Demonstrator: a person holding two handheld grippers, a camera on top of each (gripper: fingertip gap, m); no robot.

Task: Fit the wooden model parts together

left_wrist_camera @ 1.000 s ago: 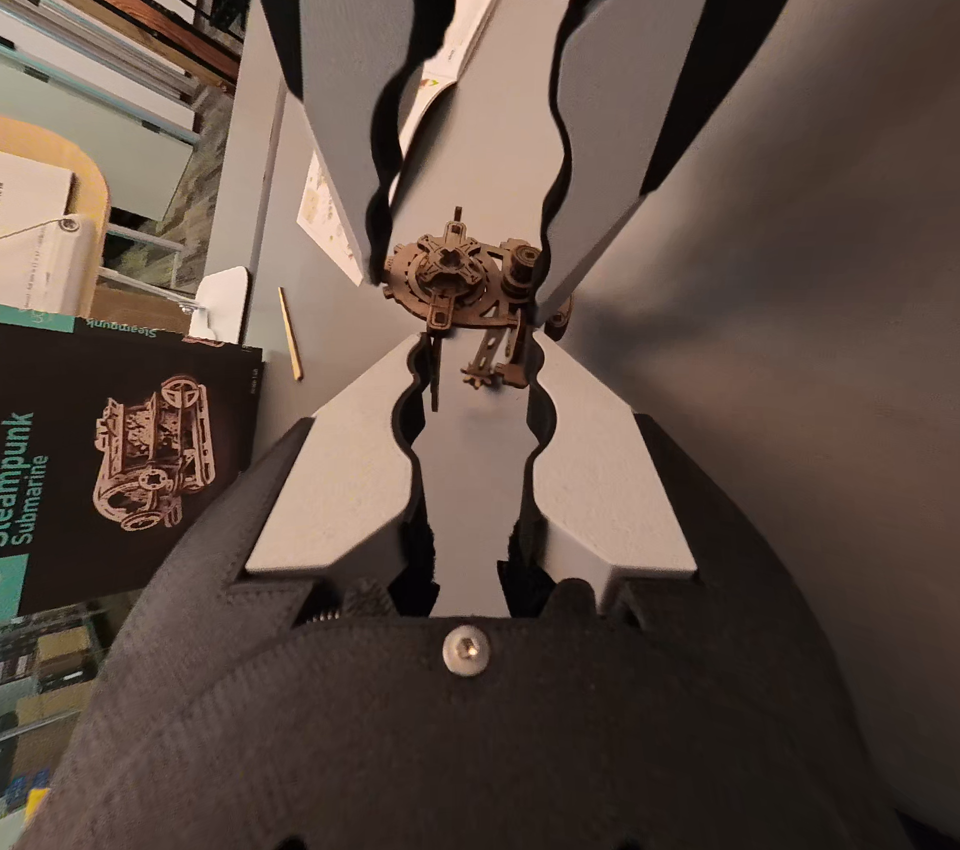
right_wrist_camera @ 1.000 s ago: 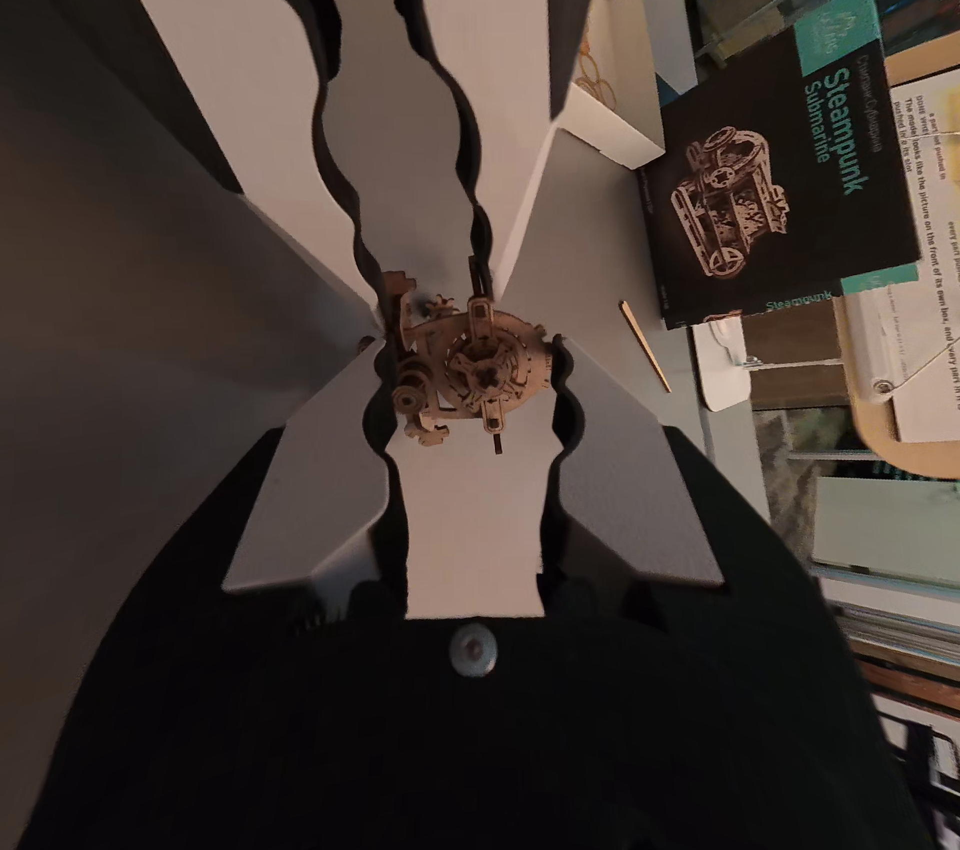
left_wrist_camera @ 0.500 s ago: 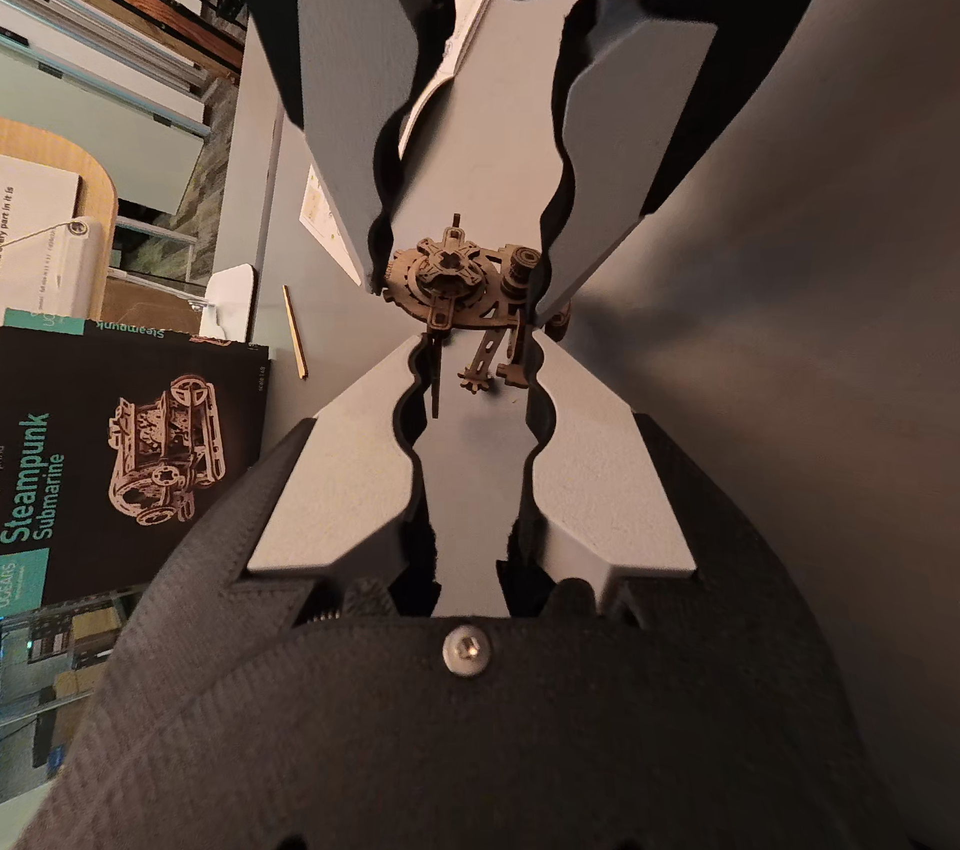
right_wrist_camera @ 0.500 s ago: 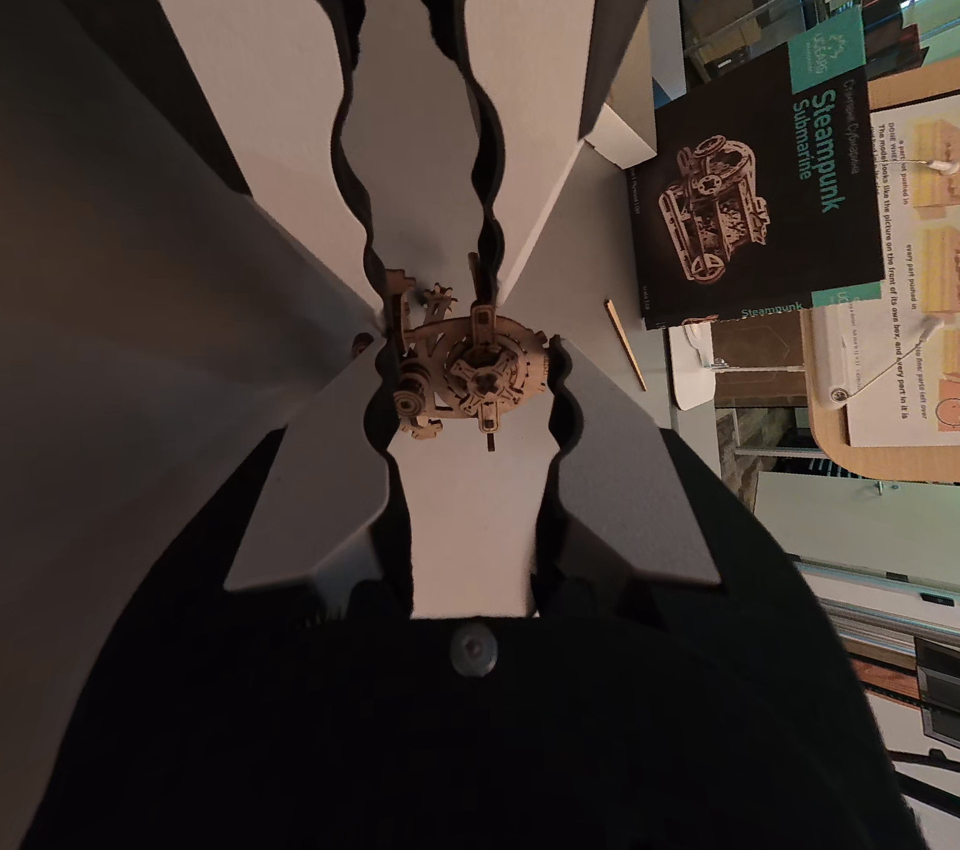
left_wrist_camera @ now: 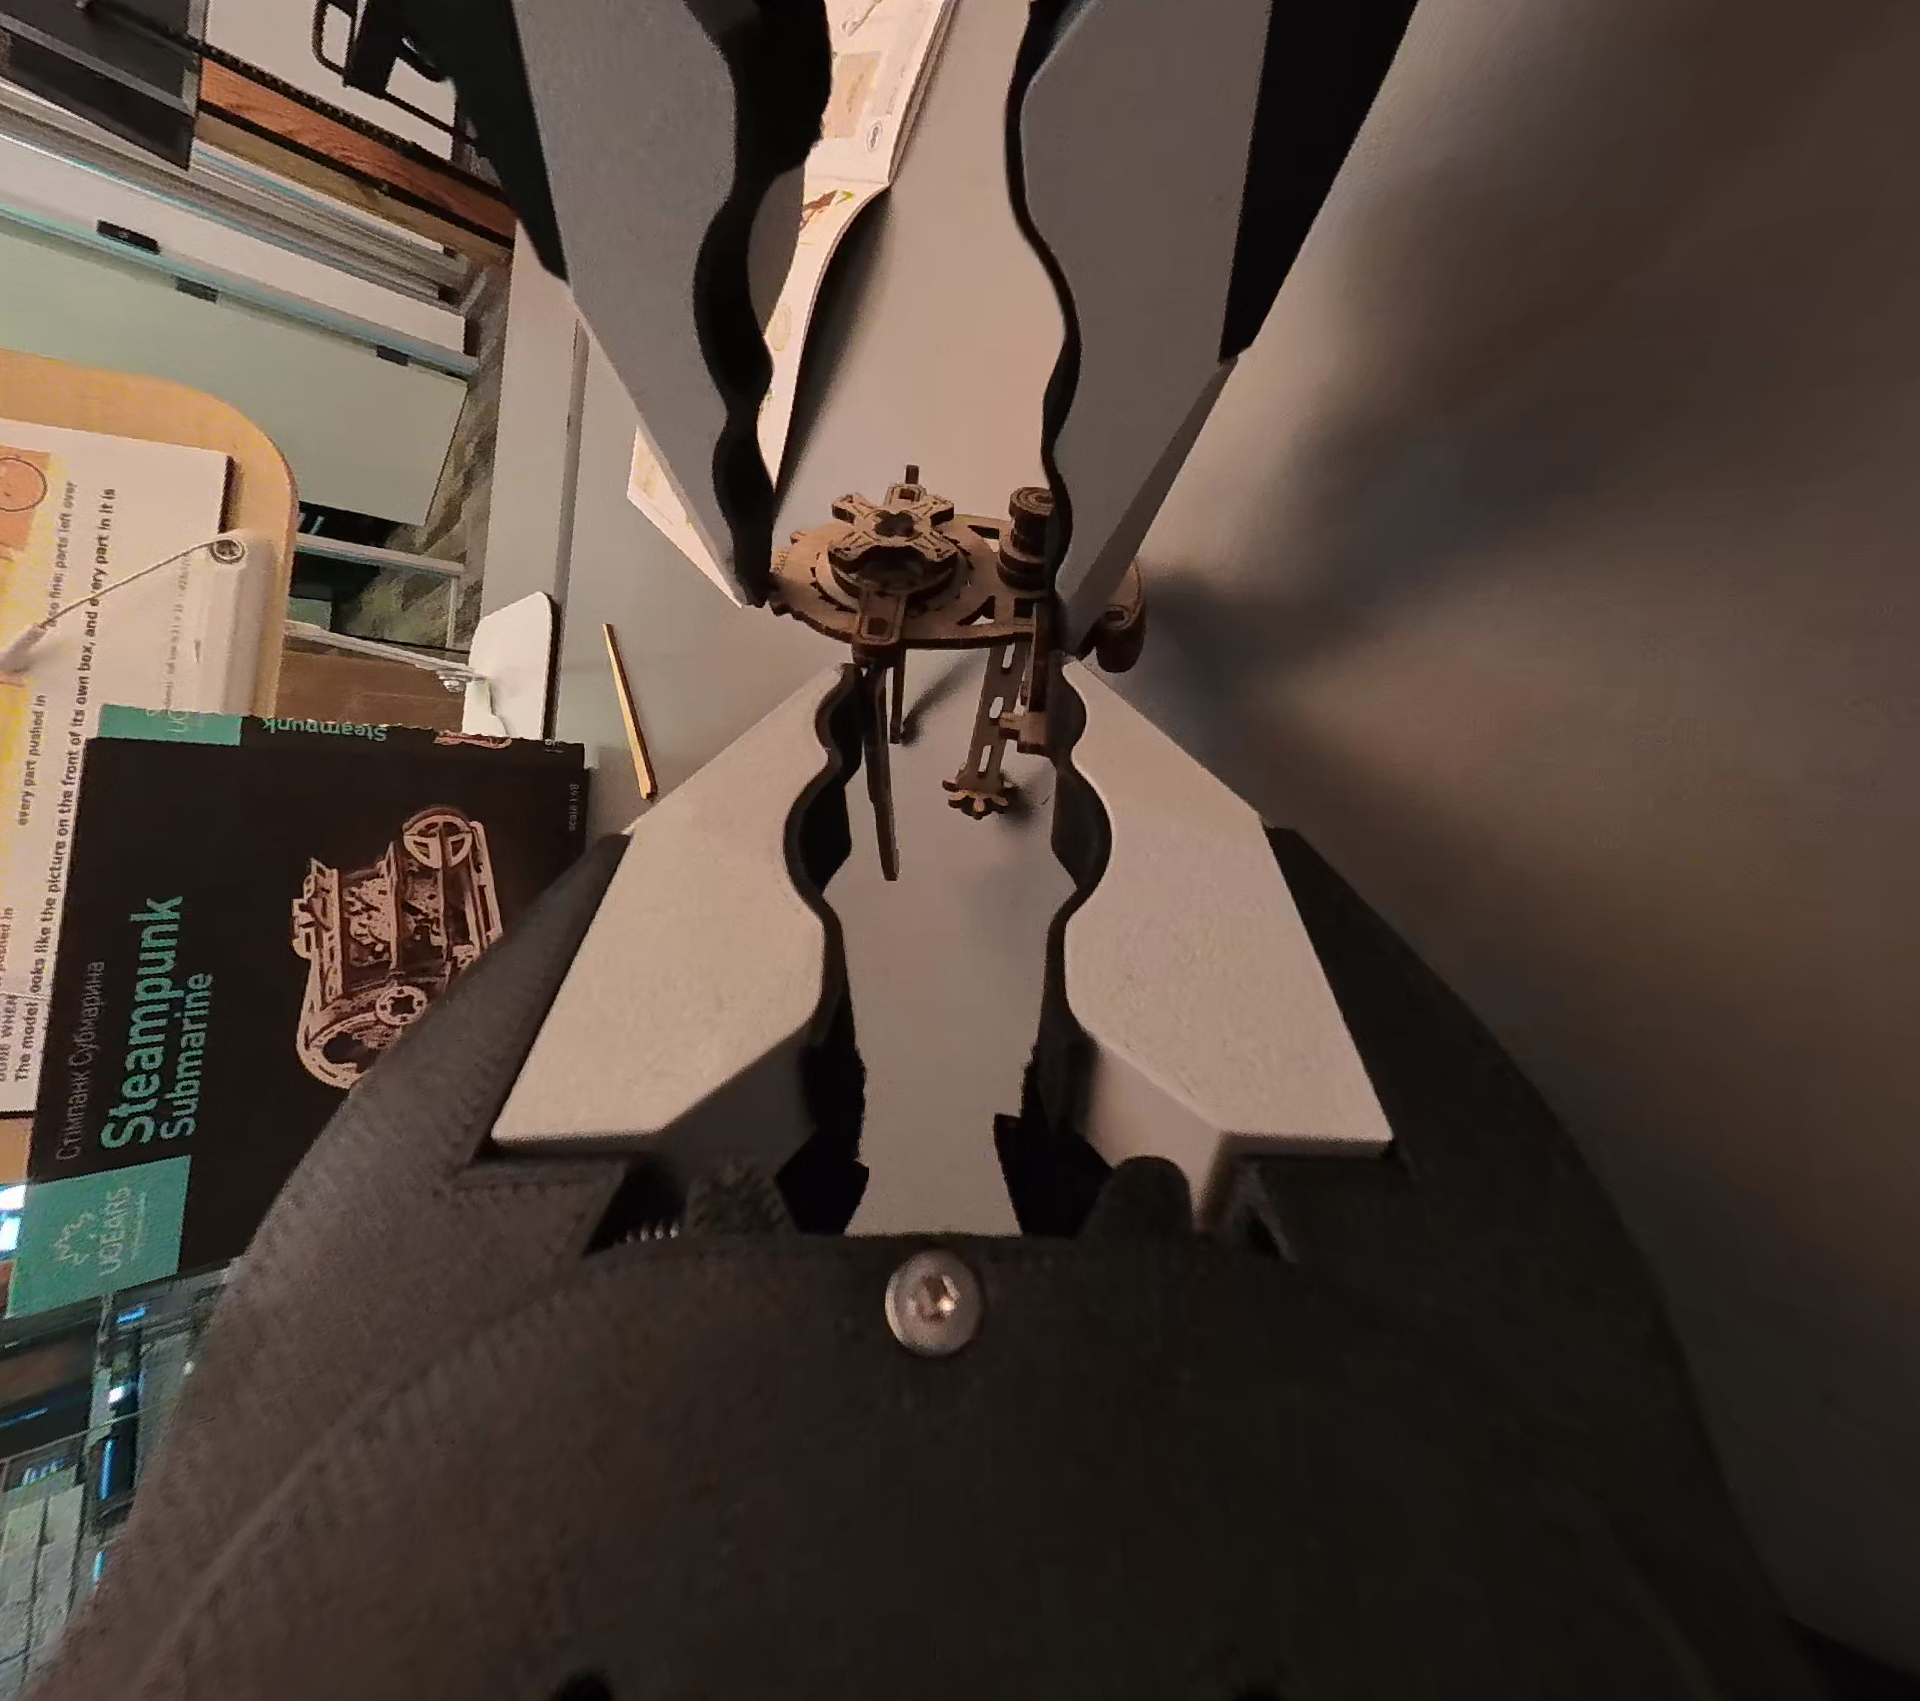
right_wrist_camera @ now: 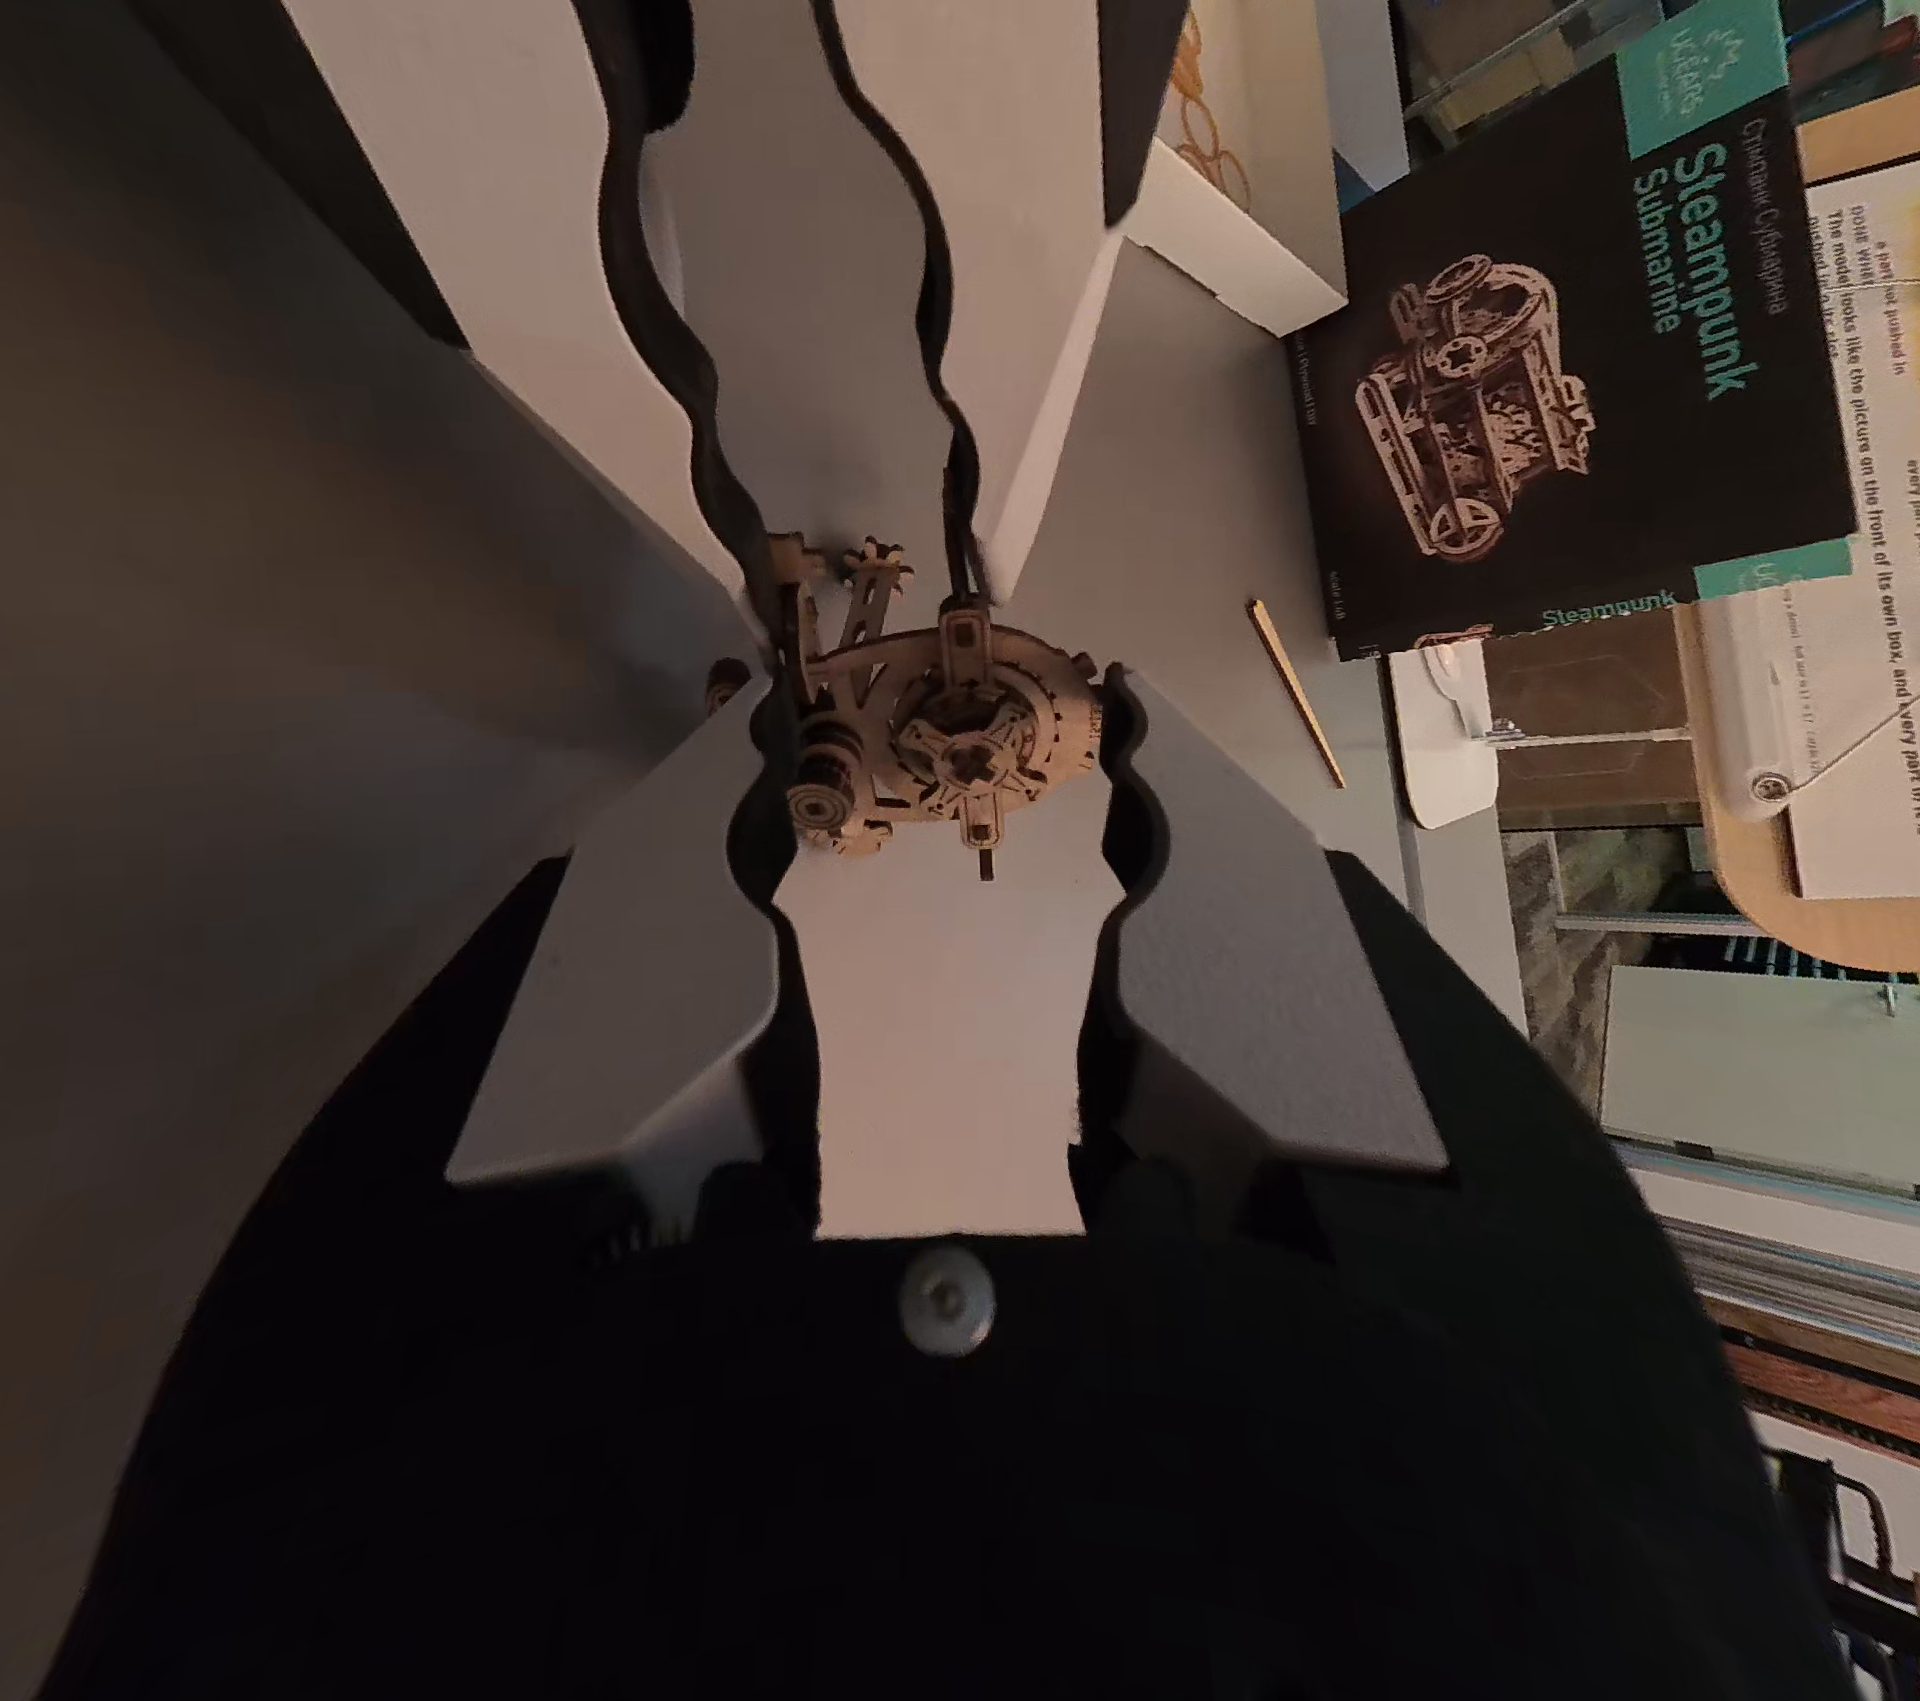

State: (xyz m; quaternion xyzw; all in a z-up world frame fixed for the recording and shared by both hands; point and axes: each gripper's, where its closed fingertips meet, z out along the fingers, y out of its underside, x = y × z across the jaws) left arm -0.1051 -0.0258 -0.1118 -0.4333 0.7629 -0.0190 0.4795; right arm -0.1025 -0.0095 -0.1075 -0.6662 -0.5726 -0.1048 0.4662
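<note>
Left tool (left_wrist_camera: 951, 680) & right tool (right_wrist_camera: 940, 695) still clamp wooden model (right_wrist_camera: 935, 732); tilt prob. unchanged, bkgd shifted.

Dim, warm light falls on a smooth grey bench (left_wrist_camera: 977, 217). At its far edge stands a black printed box (right_wrist_camera: 1579, 373) beside a rounded pale wooden board (left_wrist_camera: 265, 508); glass panels (left_wrist_camera: 239, 363) and dark metal shelving (left_wrist_camera: 94, 30) lie beyond.

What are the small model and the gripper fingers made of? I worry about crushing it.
Model assembly: thin, unvarnished tan wood, apparently laser-cut, judging by dark edges and fine cut-outs. Gripper fingers: matt pale grey, probably printed plastic, with dark wavy inner edges that look like softer padding, though that is uncertain.
</note>
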